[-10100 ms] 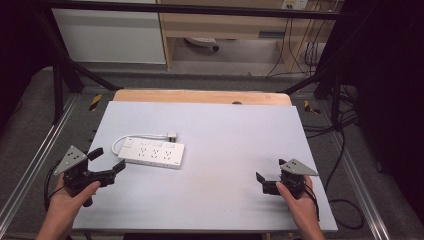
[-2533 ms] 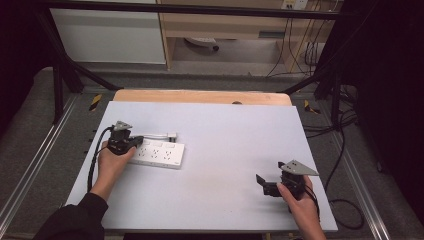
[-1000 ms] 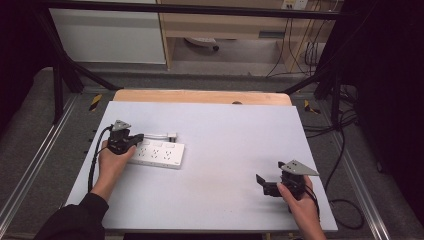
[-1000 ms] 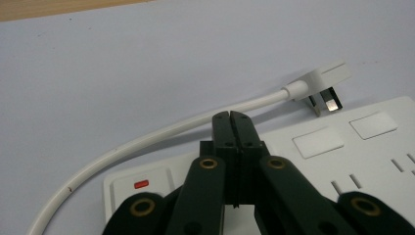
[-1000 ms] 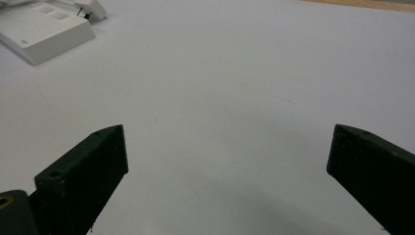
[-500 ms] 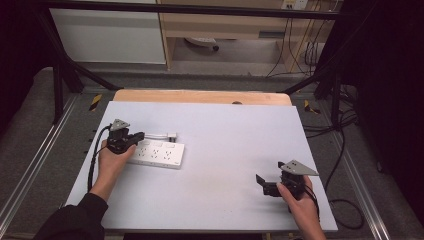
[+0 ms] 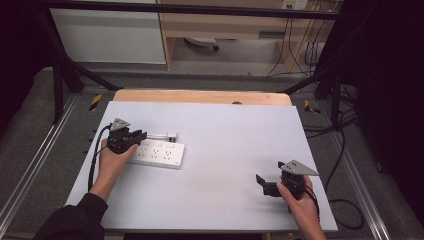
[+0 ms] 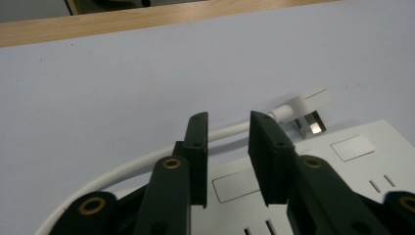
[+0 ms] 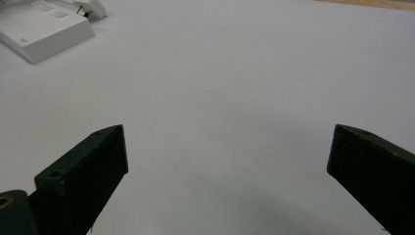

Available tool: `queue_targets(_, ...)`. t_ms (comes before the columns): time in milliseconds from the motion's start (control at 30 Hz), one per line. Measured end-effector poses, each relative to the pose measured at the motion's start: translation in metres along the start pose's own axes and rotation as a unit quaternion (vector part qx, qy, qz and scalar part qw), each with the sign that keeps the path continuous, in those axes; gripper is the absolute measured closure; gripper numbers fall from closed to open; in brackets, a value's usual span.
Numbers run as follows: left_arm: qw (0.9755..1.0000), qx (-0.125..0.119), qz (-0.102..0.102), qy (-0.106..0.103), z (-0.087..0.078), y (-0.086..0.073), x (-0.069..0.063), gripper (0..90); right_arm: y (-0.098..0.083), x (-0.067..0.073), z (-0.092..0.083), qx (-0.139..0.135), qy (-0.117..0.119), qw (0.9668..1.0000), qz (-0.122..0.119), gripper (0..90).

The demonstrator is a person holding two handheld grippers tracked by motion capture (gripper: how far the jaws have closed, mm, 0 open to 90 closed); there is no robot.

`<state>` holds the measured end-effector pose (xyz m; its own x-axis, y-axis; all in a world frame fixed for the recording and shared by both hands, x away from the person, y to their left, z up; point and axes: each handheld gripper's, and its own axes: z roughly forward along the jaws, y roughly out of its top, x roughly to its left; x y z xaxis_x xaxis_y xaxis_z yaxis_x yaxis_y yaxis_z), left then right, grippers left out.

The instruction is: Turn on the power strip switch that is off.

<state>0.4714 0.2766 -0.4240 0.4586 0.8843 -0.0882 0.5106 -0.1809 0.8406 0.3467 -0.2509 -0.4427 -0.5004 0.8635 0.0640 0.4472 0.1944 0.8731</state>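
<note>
Pale grey tabletop (image 7: 225,165) with a wooden strip (image 7: 200,96) along its far edge, white cabinet (image 7: 110,35) beyond, black cables (image 7: 300,50) trailing behind, grey floor (image 7: 30,135)

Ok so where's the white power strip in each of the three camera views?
High view: power strip at left-centre of the table, by the left tool.
Left gripper view: low right, under and behind the black jaws.
Right gripper view: top left corner.
Shared landmark: the white plug beside the strip's far edge.
</note>
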Motion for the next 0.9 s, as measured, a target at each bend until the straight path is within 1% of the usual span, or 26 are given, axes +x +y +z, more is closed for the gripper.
queue_targets(133, 1.0000, -0.007, 0.001, -0.002, 0.000, 0.001, -0.001, 63.0, 0.000, 0.000, 0.000, 0.000, 0.000, 1.0000, 0.000, 2.0)
queue_targets(233, 0.9999, -0.013, 0.002, -0.007, -0.001, 0.002, -0.002, 59.5, 0.000, 0.000, 0.000, 0.001, 0.000, 1.0000, 0.000, 2.0)
queue_targets(333, 0.9997, -0.020, 0.003, -0.015, 0.000, 0.002, -0.004, 53.9, 0.000, 0.000, 0.000, 0.001, 0.000, 1.0000, 0.000, 2.0)
queue_targets(400, 0.9996, -0.021, 0.008, -0.017, 0.000, 0.002, -0.005, 51.8, 0.000, 0.000, 0.000, 0.001, 0.000, 1.0000, -0.001, 2.0)
queue_targets(500, 0.9993, -0.029, 0.008, -0.022, 0.001, 0.003, -0.006, 48.3, 0.000, 0.000, 0.000, 0.001, 0.000, 1.0000, 0.000, 2.0)
queue_targets(667, 0.9991, -0.032, 0.007, -0.027, 0.002, 0.003, -0.008, 41.7, 0.000, 0.000, 0.000, 0.001, 0.000, 1.0000, -0.001, 2.0)
queue_targets(767, 0.9990, -0.034, 0.005, -0.029, 0.003, 0.003, -0.010, 34.3, 0.000, 0.000, 0.000, 0.001, 0.000, 1.0000, -0.001, 2.0)
queue_targets(833, 0.9991, -0.034, 0.006, -0.024, 0.003, 0.004, -0.013, 27.9, 0.000, 0.000, 0.000, 0.001, 0.000, 1.0000, -0.002, 2.0)
queue_targets(867, 0.9992, -0.032, 0.007, -0.021, 0.003, 0.005, -0.014, 22.1, 0.000, 0.000, 0.000, 0.002, 0.000, 1.0000, -0.001, 2.0)
queue_targets(900, 0.9992, -0.034, 0.004, -0.023, 0.003, 0.005, -0.015, 17.4, 0.000, 0.000, 0.000, 0.002, 0.000, 1.0000, -0.002, 2.0)
